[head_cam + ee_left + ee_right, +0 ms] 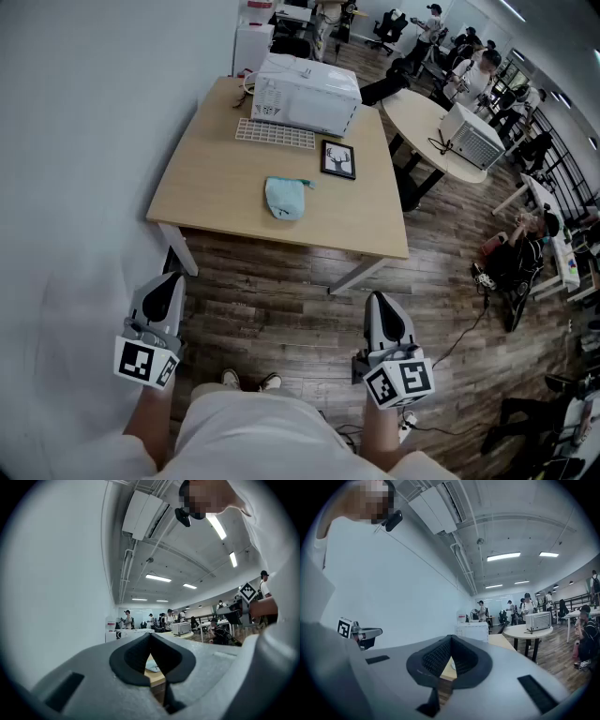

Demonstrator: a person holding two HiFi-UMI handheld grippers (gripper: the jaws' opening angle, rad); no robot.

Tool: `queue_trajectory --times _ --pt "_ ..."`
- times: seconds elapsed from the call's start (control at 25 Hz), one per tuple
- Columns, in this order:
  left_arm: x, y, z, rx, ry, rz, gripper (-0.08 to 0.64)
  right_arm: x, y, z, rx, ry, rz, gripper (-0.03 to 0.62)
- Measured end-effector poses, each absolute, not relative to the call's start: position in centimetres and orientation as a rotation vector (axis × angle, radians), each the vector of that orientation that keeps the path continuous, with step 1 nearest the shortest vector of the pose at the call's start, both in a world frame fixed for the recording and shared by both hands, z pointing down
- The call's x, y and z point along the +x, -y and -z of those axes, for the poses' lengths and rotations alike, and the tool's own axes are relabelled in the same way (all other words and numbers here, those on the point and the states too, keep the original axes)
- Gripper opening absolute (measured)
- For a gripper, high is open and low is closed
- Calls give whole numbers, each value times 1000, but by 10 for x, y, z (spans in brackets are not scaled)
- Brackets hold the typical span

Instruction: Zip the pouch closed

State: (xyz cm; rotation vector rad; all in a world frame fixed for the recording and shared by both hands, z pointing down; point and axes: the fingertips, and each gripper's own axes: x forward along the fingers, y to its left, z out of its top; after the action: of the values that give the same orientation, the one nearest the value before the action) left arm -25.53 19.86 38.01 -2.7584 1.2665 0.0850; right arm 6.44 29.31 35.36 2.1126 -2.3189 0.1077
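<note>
Pale shorts (pixel 246 433) and two shoes (pixel 249 381) fill the near edge of the head view, above a wooden floor (pixel 281 291). On either side a forearm holds a tool out over that floor. The left tool (pixel 170 279) has its jaws pressed together with nothing between them. The right tool (pixel 378 299) is likewise closed and empty. Both stop short of the near edge of the counter (pixel 202 192). The pouch (pixel 285 198), light blue-green, lies on the counter towards its near side, well apart from both tools and roughly midway between them. Just beyond it to the right lies a dark picture frame (pixel 338 159). Farther back sit a white grid-like tray (pixel 274 134) and a white boxy appliance (pixel 307 92). A round table (pixel 417 112) stands far right.
</note>
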Motion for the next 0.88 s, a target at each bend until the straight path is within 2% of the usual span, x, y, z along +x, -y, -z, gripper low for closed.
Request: queue_trajectory --times 0.56,0.84,0.88 --pt "-256 -220 -389 -2755 -1291 -62 11 57 -305 -366 2066 2355 -131 0" --pt "-254 -227 -382 -2733 -1285 -81 11 67 -310 -356 2015 2320 -6 2" --pt "-254 -227 -381 -2727 -1288 -88 11 72 -311 -355 2014 2325 -10 89"
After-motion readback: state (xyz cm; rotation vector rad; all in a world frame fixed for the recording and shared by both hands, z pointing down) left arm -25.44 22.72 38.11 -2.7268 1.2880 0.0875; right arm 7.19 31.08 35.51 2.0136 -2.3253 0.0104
